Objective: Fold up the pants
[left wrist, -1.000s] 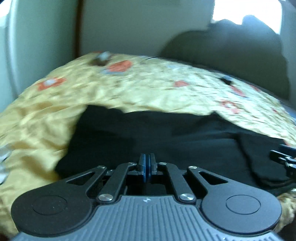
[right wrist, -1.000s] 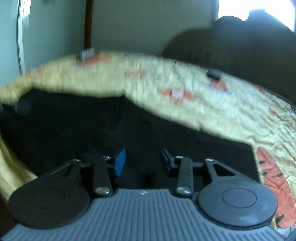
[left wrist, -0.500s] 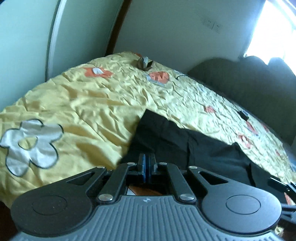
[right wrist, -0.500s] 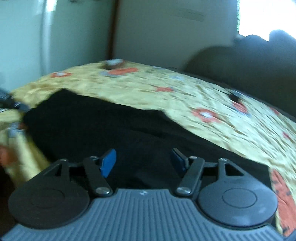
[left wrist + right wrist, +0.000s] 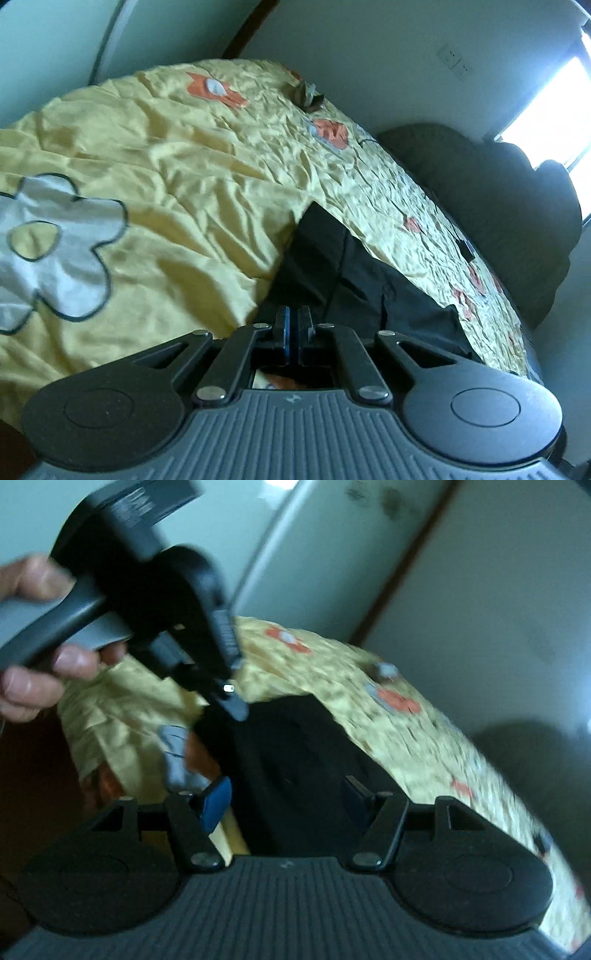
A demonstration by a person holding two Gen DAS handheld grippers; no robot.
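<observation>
Black pants (image 5: 351, 280) lie on the yellow flowered bedspread (image 5: 166, 184), near its front edge. My left gripper (image 5: 293, 321) is shut, its blue pads together at the near left corner of the pants; I cannot tell whether cloth is pinched. In the right wrist view the pants (image 5: 295, 760) lie ahead, with the left gripper (image 5: 236, 709) tilted down onto their far left corner, held by a hand (image 5: 33, 627). My right gripper (image 5: 286, 797) is open, its jaws either side of the near edge of the pants.
The bed's front edge drops to a dark floor (image 5: 33, 782) at the left. A dark headboard or sofa (image 5: 498, 206) stands at the far right under a bright window. A small crumpled object (image 5: 306, 94) lies far back on the bedspread.
Both grippers have swung left and tilted. The left gripper has stayed shut at the corner of the pants. The right gripper has stayed open and now looks toward the left gripper.
</observation>
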